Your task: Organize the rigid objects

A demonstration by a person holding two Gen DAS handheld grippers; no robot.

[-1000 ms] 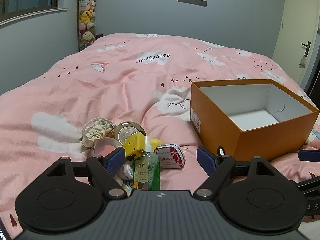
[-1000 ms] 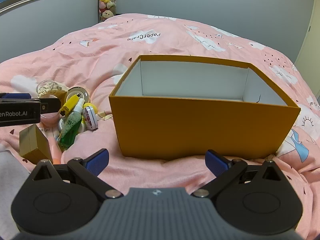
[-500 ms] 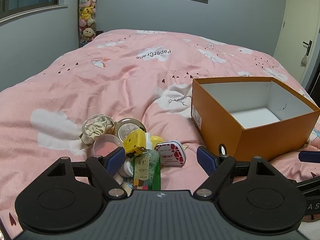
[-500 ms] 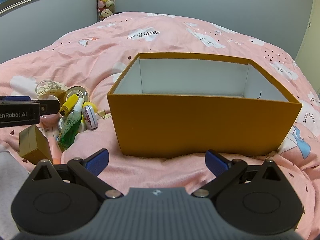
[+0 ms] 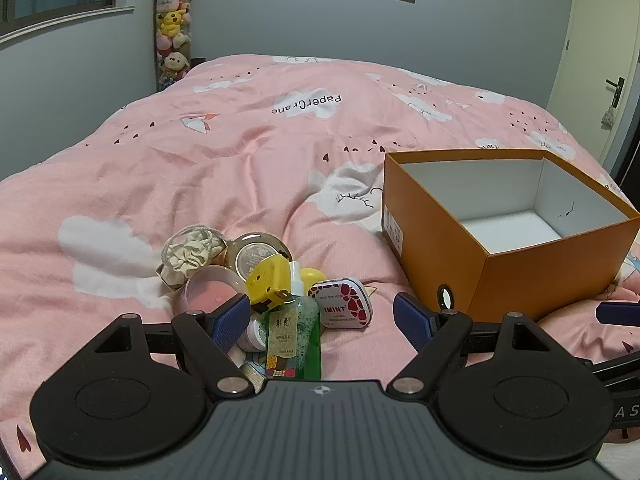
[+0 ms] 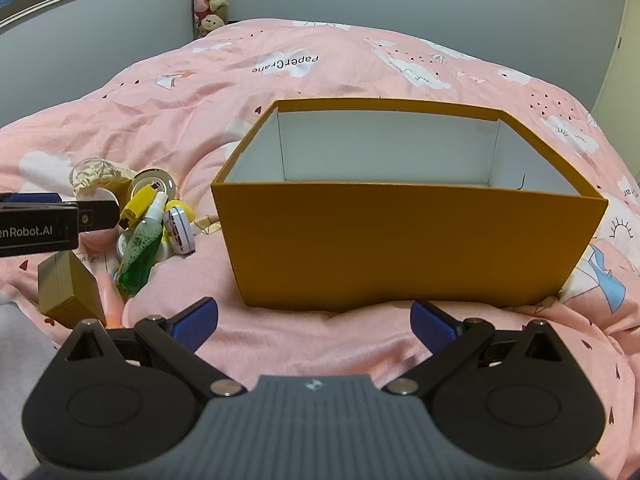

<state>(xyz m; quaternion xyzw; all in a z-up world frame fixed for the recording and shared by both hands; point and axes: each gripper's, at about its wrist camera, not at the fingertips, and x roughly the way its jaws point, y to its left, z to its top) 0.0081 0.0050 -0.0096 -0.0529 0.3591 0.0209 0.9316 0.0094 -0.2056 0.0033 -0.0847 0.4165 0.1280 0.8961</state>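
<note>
Plainly, the small things are still a heap on the pink duvet (image 5: 248, 168), and the orange box (image 5: 516, 268) beside it holds nothing that shows. The heap lies just ahead of the left gripper (image 5: 322, 316): a green spray bottle (image 5: 298, 332), a red-and-white mint tin (image 5: 344, 307), a yellow plug-shaped piece (image 5: 267, 282), a round clear-lidded case (image 5: 256, 254), a pink-filled pot (image 5: 212, 294) and a cream drawstring pouch (image 5: 192, 254), all touching or overlapping. In the right wrist view an olive-gold block (image 6: 66, 290) sits nearer the person, at the heap's edge.

The bottle looks the awkward one: smooth plastic, part full of foamy liquid, so probably bottom-heavy and inclined to slip; across the flat labelled body seems the better hold than the thin nozzle. The tin is likely light and stiff, easiest taken across its short sides. The round case may be glassy and deserves a gentle squeeze. The soft bedding will give under any downward push.

The left gripper's jaws stand wide apart and hold nothing; its left pad (image 5: 230, 320) sits over the heap's near edge, though contact cannot be judged. The right gripper (image 6: 314, 326) is likewise spread wide and empty, above bare duvet just before the box's near wall.
</note>
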